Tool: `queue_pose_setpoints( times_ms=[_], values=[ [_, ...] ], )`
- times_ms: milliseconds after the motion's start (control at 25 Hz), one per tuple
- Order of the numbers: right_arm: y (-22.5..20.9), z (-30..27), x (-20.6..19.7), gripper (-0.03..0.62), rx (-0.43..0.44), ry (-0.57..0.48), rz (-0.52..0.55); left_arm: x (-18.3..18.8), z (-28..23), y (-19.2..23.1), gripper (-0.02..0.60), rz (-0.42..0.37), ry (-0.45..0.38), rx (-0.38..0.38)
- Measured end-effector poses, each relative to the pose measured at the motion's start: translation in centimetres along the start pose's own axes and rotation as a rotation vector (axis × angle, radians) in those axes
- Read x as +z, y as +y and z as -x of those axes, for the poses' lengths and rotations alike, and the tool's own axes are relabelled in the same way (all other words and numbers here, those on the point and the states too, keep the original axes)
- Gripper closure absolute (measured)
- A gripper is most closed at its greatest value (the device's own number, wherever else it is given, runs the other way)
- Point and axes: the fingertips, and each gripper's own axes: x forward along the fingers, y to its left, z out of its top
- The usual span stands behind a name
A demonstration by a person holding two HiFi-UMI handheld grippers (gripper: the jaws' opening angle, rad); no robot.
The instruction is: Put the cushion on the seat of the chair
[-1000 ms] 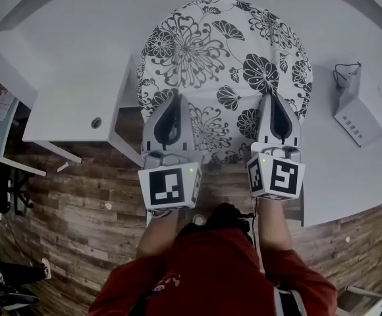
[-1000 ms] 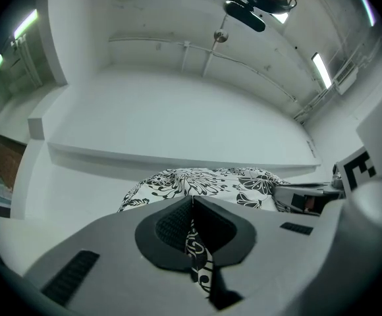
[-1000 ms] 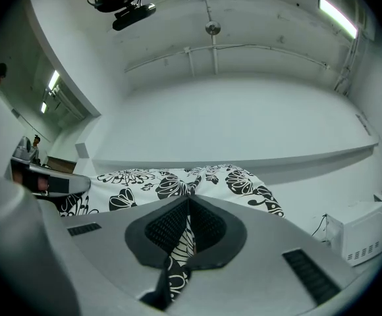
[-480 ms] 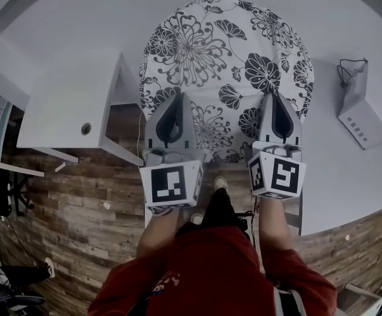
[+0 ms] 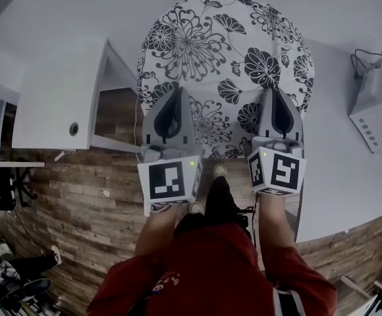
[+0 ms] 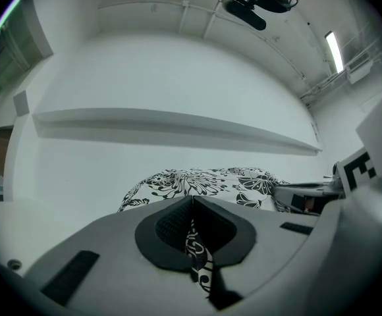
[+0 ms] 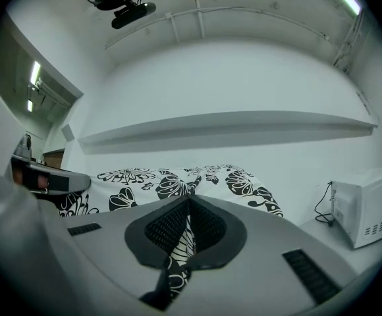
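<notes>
Black-and-white flowers cover the round cushion (image 5: 225,51), which in the head view hangs out in front of the person, held by its near edge. The left gripper (image 5: 176,92) and right gripper (image 5: 274,92) point away from the body, side by side, each with its tips on that edge and its marker cube toward the person's red top (image 5: 211,275). A white desk (image 5: 56,91) lies left of the cushion, a white table (image 5: 349,170) to the right with a microwave (image 5: 374,114) on it, and a wood-plank floor (image 5: 72,196) shows below, with a shoe (image 5: 220,171) between the two cubes.

Left gripper view: the dark ribbed jaws are pressed together on a fold of the patterned fabric – a strip of it runs down between the pads – while the rest of the cushion spreads just beyond. The right gripper shows at the right edge.

Right gripper view: these jaws also pinch a fold of the cushion's edge, the cloth squeezed between the pads. The microwave stands at the right, a cable beside it, and the left gripper shows at the left.
</notes>
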Motion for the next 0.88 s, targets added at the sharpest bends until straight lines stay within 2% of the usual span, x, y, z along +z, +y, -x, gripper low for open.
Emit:
queue_pose_setpoints(
  times_ms=[280,880],
  values=[
    [0.1,-0.1,0.9,0.565,-0.02,0.103,0.024,-0.3,-0.2,0.5,0.552,0.023,0.093,-0.034],
    [0.3,-0.3,3.5,0.565,-0.024,0.329,0.043,1.9,-0.1,0.5,0.552,0.093,0.284,-0.024]
  ],
)
